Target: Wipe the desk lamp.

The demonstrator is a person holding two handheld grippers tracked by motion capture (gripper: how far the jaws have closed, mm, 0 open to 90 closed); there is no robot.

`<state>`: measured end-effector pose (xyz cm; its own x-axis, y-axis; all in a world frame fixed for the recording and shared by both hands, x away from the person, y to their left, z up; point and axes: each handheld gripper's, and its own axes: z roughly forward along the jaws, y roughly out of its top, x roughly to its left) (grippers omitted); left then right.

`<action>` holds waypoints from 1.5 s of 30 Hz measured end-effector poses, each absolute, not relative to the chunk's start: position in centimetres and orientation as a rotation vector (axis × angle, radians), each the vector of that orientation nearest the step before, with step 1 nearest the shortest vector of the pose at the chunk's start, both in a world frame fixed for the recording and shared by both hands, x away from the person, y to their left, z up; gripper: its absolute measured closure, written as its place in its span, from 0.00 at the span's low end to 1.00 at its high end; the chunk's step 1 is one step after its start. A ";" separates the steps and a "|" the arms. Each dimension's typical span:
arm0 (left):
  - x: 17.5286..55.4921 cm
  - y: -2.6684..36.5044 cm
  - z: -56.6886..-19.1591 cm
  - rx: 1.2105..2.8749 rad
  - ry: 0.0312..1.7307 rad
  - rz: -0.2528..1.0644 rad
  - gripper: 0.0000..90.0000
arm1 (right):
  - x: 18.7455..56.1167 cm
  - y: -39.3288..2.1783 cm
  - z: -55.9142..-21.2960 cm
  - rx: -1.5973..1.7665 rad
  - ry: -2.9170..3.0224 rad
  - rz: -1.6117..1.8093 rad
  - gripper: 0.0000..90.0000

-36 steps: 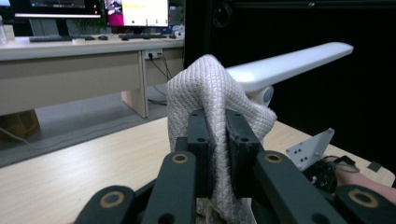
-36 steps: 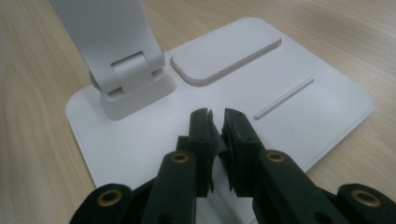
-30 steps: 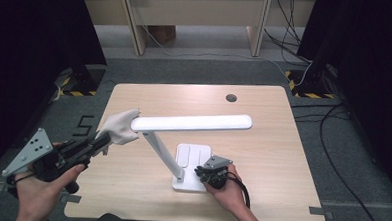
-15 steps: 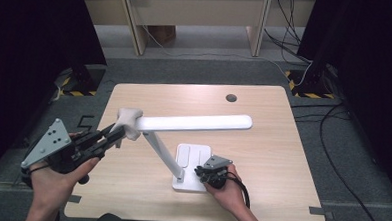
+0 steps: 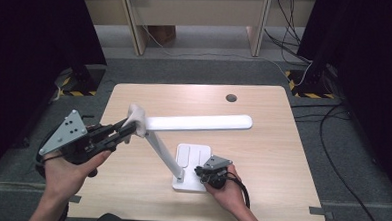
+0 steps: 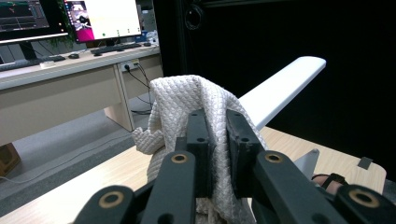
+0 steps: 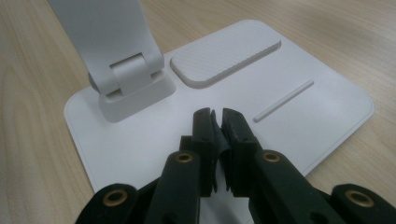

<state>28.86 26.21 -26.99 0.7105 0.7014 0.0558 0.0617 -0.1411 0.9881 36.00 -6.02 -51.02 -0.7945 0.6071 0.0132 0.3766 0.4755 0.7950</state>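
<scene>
**A:** Your left gripper [image 5: 124, 129] is clamped tight on the white, waffle-textured cloth [image 6: 187, 107], and the cloth sits against the hinge end of the long white lamp head [image 5: 198, 122], up where it meets the slanted arm. Where do you judge yourself in the wipe?

**B:** Early, I'd say. The cloth is at one end of the bar; the rest of it, out to the rounded tip, lies bare ahead of the cloth.

**A:** And your right gripper [image 7: 215, 122]? Its jaws have just been closing further; they're nearly together with nothing between them, tips pressing down on the flat white square lamp base [image 7: 322, 112].

**B:** That reads as bracing, so the lamp stays put on the light wooden table [image 5: 267, 158].

**A:** Then what's left for you looks like the full sweep along the head, and perhaps the arm and base too. No picture lets me tell how clean any part is.
</scene>
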 end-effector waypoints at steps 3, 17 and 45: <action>28.9 26.0 -26.9 1.641 0.621 0.619 0.91 | 36.0 -6.0 -51.0 0.839 2.454 1.223 0.94; 29.1 25.1 -26.9 1.643 0.615 0.628 0.91 | 36.1 -6.1 -51.2 0.819 2.451 1.237 0.97; 29.8 22.3 -27.0 1.635 0.600 0.609 0.91 | 36.1 -6.1 -51.2 0.820 2.447 1.248 0.99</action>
<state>29.80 22.27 -27.04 0.7272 0.6839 0.0590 0.0480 -0.1363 0.9895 36.09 -6.07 -51.24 -0.8019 0.5973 0.0124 0.3608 0.4677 0.8069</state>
